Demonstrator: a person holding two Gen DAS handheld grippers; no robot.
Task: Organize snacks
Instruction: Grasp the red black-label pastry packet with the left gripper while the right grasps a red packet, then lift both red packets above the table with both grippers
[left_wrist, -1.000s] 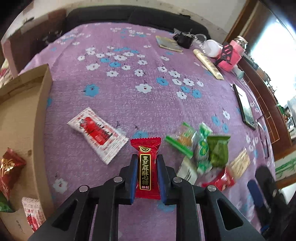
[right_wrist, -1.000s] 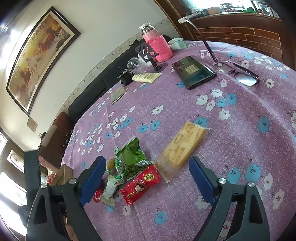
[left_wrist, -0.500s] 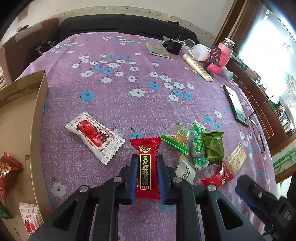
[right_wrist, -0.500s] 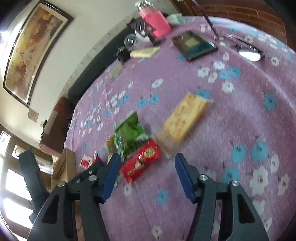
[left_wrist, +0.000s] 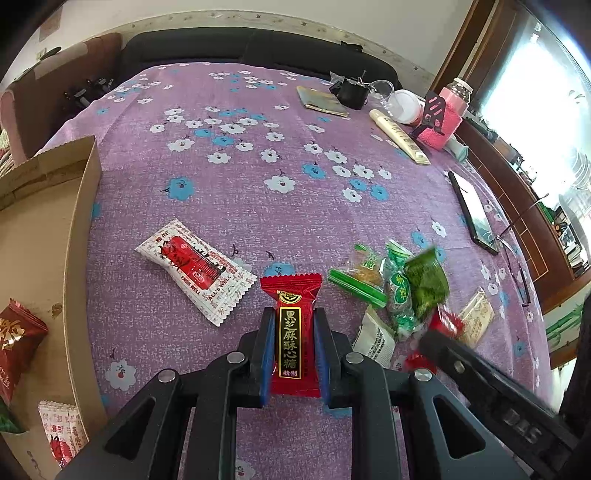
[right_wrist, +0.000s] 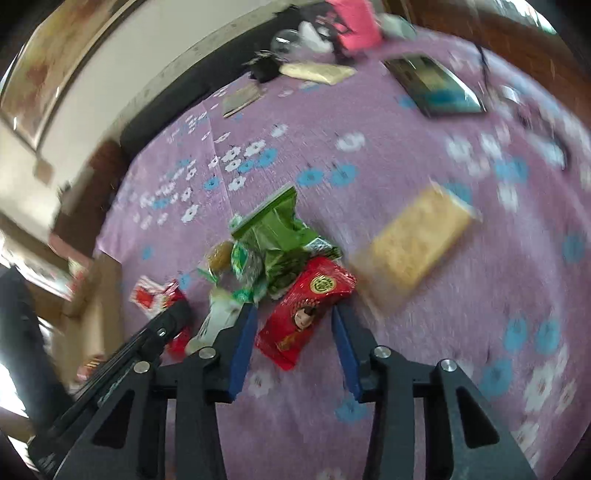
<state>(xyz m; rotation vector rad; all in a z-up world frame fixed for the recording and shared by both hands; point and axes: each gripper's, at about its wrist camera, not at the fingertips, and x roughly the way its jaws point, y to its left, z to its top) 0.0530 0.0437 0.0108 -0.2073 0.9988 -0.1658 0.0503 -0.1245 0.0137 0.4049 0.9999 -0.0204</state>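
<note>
My left gripper (left_wrist: 291, 321) is shut on a red candy with a black and gold label (left_wrist: 290, 295), held just above the purple flowered tablecloth (left_wrist: 229, 206). My right gripper (right_wrist: 294, 312) has its jaws closing either side of a red snack packet (right_wrist: 314, 295) that lies on the cloth. A strip of cloth still shows between the left pad and the packet. This red packet sits at the near edge of a pile of green wrapped snacks (right_wrist: 277, 236). In the left wrist view the right gripper's finger (left_wrist: 436, 339) reaches into the same pile (left_wrist: 424, 280).
A cardboard box (left_wrist: 85, 206) at the left holds several snacks. A white and red packet (left_wrist: 195, 269) lies near it. A yellow cracker packet (right_wrist: 417, 240) lies right of the pile. A phone (left_wrist: 472, 210), a pink bottle (left_wrist: 447, 114) and small items stand at the far right.
The right gripper has swung down and in toward the snack pile, and its jaws have narrowed around the red packet. The left gripper has stayed still with its candy.
</note>
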